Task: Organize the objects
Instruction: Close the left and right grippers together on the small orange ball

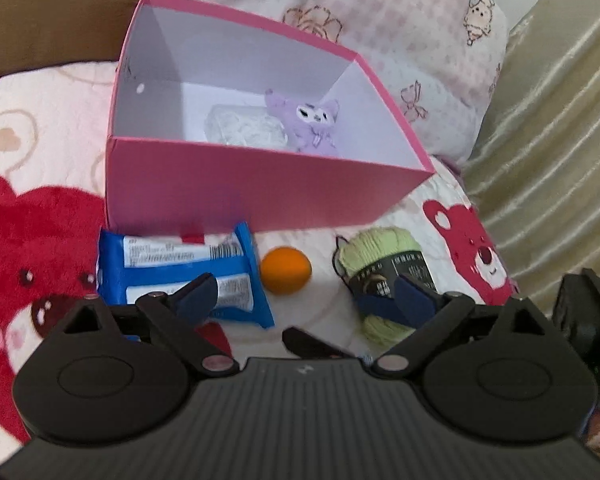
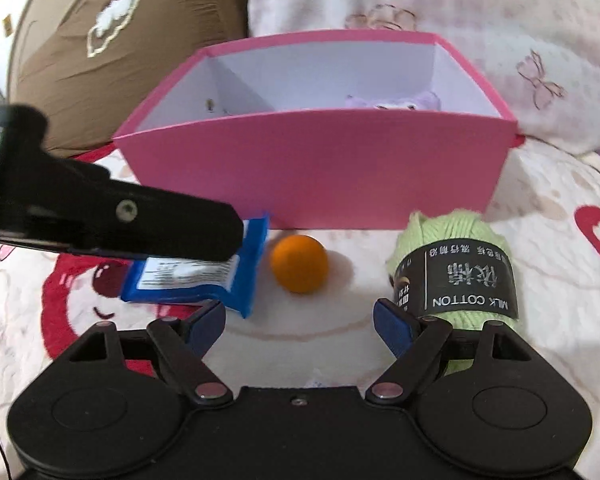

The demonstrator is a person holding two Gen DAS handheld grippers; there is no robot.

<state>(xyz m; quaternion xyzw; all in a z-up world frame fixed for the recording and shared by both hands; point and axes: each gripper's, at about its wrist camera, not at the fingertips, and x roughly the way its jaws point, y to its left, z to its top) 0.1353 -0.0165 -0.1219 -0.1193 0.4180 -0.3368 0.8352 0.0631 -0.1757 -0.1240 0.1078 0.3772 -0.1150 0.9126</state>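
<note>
A pink box (image 1: 236,184) with white inner walls stands on the bed and holds a purple plush toy (image 1: 314,128) and a white wrapped packet (image 1: 244,126). In front of it lie a blue packet (image 1: 180,268), an orange ball (image 1: 286,270) and a skein of green yarn (image 1: 384,252) with a black label. My left gripper (image 1: 304,296) is open above the packet and ball, with nothing between its pads. My right gripper (image 2: 300,322) is open just short of the orange ball (image 2: 299,264), with the yarn (image 2: 456,268) at its right. The left gripper's black finger (image 2: 160,224) covers part of the blue packet (image 2: 236,280).
The bedding is a pink and white blanket (image 1: 32,216) with red bear prints. A brown cushion (image 2: 112,52) lies behind the box at the left, and a pale patterned pillow (image 1: 400,28) behind it. Shiny beige fabric (image 1: 552,128) runs along the right.
</note>
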